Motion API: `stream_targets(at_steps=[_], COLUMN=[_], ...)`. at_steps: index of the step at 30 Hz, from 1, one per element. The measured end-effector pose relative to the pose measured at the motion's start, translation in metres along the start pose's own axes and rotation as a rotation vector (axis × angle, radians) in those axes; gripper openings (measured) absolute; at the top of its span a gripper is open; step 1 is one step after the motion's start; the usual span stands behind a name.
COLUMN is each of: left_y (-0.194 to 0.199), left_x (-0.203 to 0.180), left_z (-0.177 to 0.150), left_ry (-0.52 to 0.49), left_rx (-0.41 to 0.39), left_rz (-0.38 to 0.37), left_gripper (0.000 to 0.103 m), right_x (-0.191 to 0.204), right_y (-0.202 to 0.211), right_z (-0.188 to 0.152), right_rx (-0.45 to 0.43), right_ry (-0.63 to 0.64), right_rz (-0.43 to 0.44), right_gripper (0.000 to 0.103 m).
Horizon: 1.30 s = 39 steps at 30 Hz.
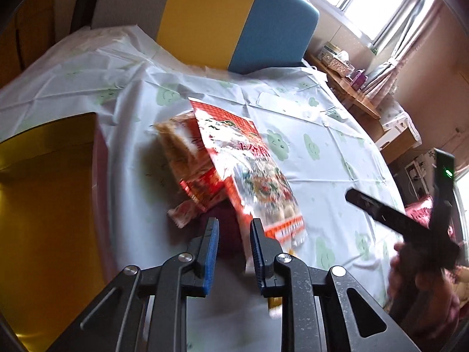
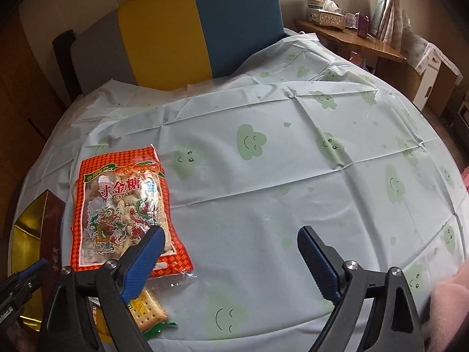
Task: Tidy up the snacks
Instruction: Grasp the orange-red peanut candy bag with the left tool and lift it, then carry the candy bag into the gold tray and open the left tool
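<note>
Nearest thing in the left wrist view is the left gripper (image 1: 233, 228), its blue pads drawn in to a narrow gap with nothing pinched, hanging over something dark maroon that's too blurry to identify. Just past the tips, the big red snack bag (image 1: 249, 176) sits tilted on top of a smaller orange-and-clear packet (image 1: 187, 158), all on the cloud-print tablecloth (image 1: 322, 152). A gold box (image 1: 49, 205) sits at the left edge of the table. In the right wrist view the right gripper (image 2: 231, 249) is spread wide and empty over bare cloth, its left finger overlapping the red bag's (image 2: 123, 211) near corner in the picture; can't tell if it actually touches. A cracker packet (image 2: 149, 314) lies just nearer than that bag. Farther back there's a yellow-and-blue chair (image 2: 199, 26) at the far side of the table, then a wooden shelf (image 2: 351, 38) with a tissue box by the window.
</note>
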<state>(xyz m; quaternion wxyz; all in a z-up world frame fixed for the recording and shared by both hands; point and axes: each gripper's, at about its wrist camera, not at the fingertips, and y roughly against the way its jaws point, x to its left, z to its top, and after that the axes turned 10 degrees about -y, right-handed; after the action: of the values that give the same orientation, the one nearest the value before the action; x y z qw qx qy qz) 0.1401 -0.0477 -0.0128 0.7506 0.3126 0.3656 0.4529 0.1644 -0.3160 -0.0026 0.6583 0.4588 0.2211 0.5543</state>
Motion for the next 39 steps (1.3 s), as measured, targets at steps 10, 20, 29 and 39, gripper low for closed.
stream_targets(at_steps=[10, 20, 29, 39], left_y=[-0.048, -0.045, -0.012, -0.023], left_x=[0.016, 0.005, -0.034, -0.027], left_z=[0.020, 0.033, 0.065, 0.071], left_ry=[0.087, 0.043, -0.072, -0.111], left_rx=[0.050, 0.000, -0.082, 0.003], left_rz=[-0.047, -0.014, -0.114, -0.043], left_gripper=[0.036, 0.002, 0.001, 0.002], right_x=[0.008, 0.013, 0.010, 0.010], right_y=[-0.002, -0.006, -0.008, -0.011], right_z=[-0.002, -0.006, -0.005, -0.006], right_rx=[0.025, 0.036, 0.039, 0.062], right_ry=[0.024, 0.057, 0.061, 0.066], right_rz=[0.028, 0.004, -0.024, -0.023], right_gripper=[0.094, 0.094, 0.093, 0.093])
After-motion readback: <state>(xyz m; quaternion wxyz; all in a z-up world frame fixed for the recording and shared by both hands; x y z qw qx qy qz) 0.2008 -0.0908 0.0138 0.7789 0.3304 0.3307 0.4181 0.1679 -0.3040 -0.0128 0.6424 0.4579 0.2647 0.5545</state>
